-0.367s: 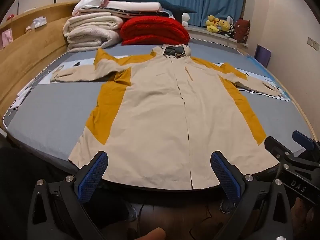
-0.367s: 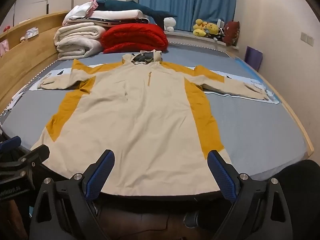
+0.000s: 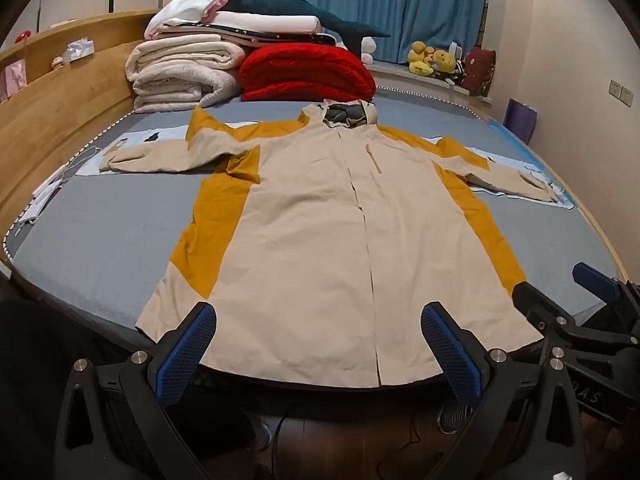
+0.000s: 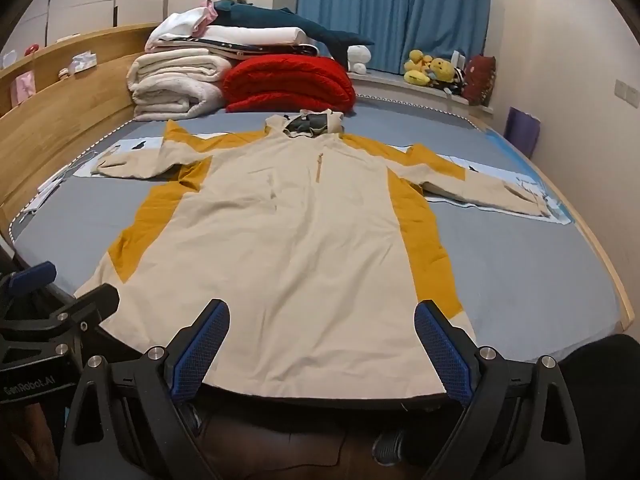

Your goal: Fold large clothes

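A large cream jacket with mustard side panels (image 3: 320, 232) (image 4: 288, 248) lies spread flat on the grey bed, front up, hood at the far end and both sleeves stretched out sideways. Its hem hangs at the near bed edge. My left gripper (image 3: 318, 344) hovers open just before the hem's left half, nothing between its blue pads. My right gripper (image 4: 322, 346) stands open before the hem's right half, also empty. Each gripper shows at the edge of the other's view: the right gripper (image 3: 592, 304) and the left gripper (image 4: 44, 300).
Folded white blankets (image 3: 184, 76) and a red quilt (image 3: 308, 72) are stacked at the bed's far end. A wooden headboard ledge (image 3: 60, 92) runs along the left. Plush toys (image 3: 432, 60) sit on the window sill by blue curtains. Shoes and floor lie below the grippers.
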`<state>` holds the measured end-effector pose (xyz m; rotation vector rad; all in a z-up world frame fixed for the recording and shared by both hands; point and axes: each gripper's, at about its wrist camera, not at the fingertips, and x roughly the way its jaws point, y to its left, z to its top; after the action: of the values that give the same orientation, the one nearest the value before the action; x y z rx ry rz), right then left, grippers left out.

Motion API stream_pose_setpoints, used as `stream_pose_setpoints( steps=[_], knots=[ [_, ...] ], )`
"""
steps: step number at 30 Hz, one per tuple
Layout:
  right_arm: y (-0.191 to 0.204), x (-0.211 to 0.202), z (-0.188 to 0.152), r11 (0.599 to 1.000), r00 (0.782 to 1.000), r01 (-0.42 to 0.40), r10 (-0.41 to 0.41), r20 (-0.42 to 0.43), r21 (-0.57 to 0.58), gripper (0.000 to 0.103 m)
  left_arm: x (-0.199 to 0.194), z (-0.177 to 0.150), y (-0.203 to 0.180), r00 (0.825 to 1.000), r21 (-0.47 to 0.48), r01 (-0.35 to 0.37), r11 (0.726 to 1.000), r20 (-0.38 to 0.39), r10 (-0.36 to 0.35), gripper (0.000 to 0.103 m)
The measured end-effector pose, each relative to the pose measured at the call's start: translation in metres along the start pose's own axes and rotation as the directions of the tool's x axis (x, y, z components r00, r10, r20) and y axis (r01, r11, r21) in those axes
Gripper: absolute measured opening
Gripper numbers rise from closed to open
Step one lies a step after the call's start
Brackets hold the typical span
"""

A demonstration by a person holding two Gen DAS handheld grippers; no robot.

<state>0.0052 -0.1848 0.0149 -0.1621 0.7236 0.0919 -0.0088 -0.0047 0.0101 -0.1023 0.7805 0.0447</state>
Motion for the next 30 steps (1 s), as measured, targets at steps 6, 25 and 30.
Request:
stream_pose_setpoints(
  steps=[6,25,30],
  knots=[
    [0.0014,-0.0032,0.0042,1.000,1.000,-0.010,0.010,0.004,0.004,0.093,0.0003,-0.0007,0.0005,1.000,-0.004,0.003,1.000,0.000,-0.003,0.102],
    [0.0067,-0.0010,0.0047,0.999,0.999,-0.046,0.046,0.003,0.006,0.093,0.0016,-0.0007,0.0032,1.000,-0.010,0.005,1.000,-0.005,-0.006,0.102],
    [0.0074,-0.0007,0.0042,0.999,0.999,-0.045,0.045,0.003,0.006,0.093,0.0019,-0.0006,0.0029,1.000,-0.011,0.005,1.000,-0.006,-0.005,0.102]
  ],
)
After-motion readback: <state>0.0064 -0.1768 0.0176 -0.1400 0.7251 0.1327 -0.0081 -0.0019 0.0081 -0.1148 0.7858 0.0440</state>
